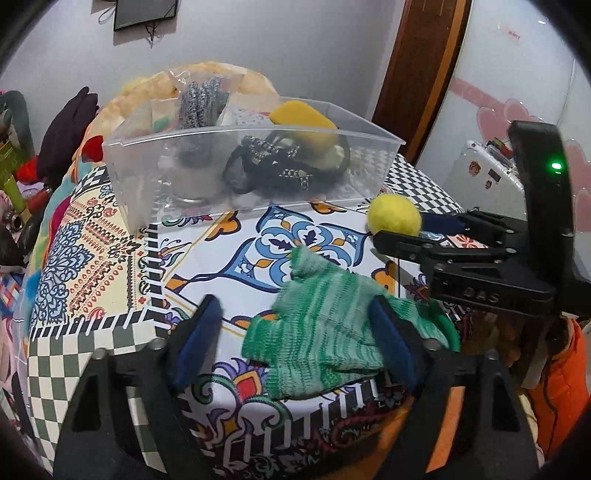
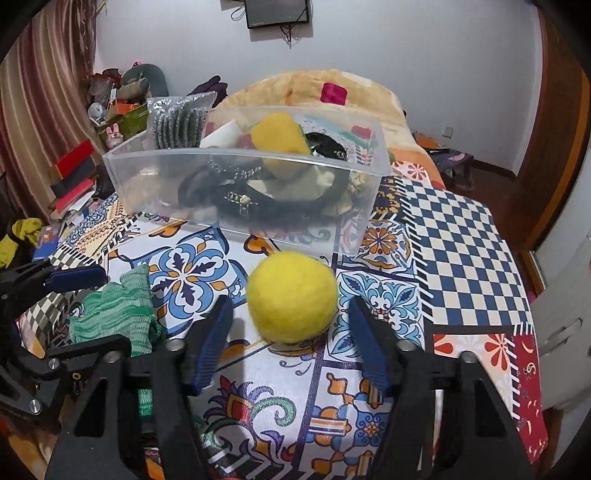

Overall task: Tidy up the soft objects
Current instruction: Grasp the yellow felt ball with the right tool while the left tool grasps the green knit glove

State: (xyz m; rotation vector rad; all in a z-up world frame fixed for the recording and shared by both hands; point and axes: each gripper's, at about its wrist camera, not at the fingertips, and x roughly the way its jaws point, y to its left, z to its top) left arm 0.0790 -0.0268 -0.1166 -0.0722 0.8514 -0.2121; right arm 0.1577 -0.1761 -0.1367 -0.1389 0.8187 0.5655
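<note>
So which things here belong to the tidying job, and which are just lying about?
For the job:
yellow felt ball
green knitted glove
clear plastic bin

Lying about:
stack of red and black books
dark purple glove
wall-mounted black screen

Soft even indoor light, fisheye-warped vignetted edges.

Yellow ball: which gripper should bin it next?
Right. The right gripper is open with the yellow ball between its fingers; the left gripper straddles the green glove.
</note>
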